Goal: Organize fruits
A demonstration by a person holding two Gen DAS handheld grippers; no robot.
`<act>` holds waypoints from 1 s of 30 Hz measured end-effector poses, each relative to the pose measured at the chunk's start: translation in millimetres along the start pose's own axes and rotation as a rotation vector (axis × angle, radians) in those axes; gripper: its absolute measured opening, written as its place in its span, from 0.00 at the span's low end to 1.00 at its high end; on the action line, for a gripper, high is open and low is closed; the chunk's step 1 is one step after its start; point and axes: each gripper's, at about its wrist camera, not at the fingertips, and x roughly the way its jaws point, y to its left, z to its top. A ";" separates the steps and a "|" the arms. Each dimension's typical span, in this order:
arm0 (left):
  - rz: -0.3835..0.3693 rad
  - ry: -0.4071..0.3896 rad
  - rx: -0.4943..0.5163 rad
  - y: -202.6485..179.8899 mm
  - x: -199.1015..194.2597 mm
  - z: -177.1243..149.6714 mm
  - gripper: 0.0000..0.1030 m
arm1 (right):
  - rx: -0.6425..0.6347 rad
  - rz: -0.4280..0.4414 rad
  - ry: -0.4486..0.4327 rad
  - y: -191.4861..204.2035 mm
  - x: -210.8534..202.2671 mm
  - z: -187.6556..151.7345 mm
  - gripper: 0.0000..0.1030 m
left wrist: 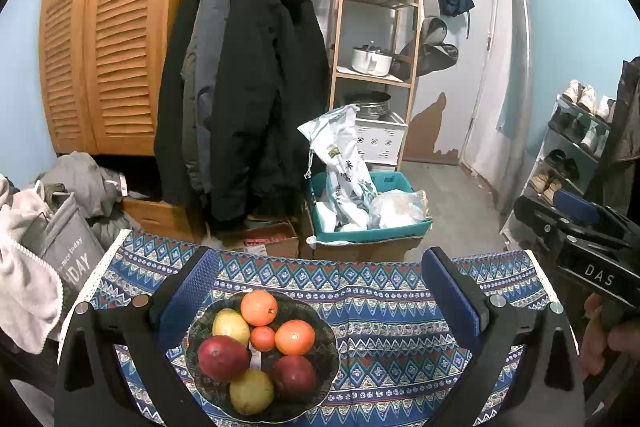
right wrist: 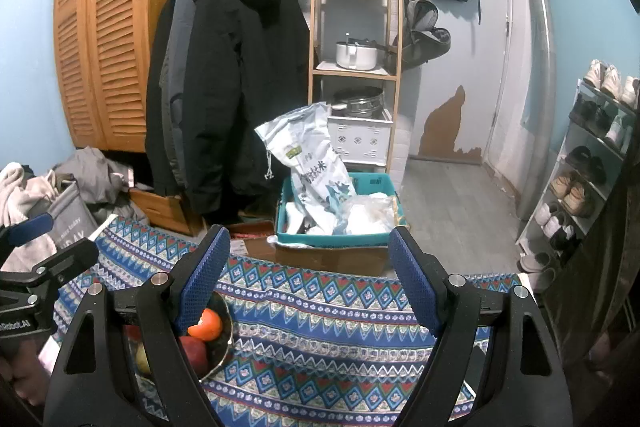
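A dark glass bowl sits on the patterned blue tablecloth, holding several fruits: oranges, a red apple, another red apple, and yellow-green fruits. My left gripper is open and empty, its fingers either side of the bowl and above it. My right gripper is open and empty over the cloth, to the right of the bowl, whose orange shows behind its left finger. The right gripper also shows in the left wrist view.
Beyond the table's far edge stand a teal bin with bags on a cardboard box, hanging black coats, a wooden shelf rack, a laundry bag at left and a shoe rack at right.
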 end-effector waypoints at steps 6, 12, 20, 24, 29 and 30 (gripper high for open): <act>-0.001 -0.001 0.003 -1.3 -0.5 -1.0 0.99 | 0.000 -0.001 0.000 0.1 0.0 0.0 0.78; -0.004 0.006 0.000 -1.6 -0.1 -0.9 0.99 | 0.000 0.000 0.000 -0.6 -0.1 0.0 0.78; 0.002 0.007 0.000 -1.7 -2.6 0.8 0.99 | 0.000 -0.001 0.000 -0.4 -0.2 -0.1 0.78; 0.003 0.005 0.005 -1.2 -2.6 1.9 0.99 | -0.002 -0.001 0.001 -1.2 -0.1 -0.2 0.78; 0.026 0.000 0.025 -2.1 -3.2 2.8 0.99 | -0.001 -0.001 0.001 -1.3 -0.1 0.0 0.78; 0.029 0.001 0.030 -3.6 -2.6 2.9 0.99 | -0.001 -0.001 0.001 -1.8 -0.1 -0.1 0.78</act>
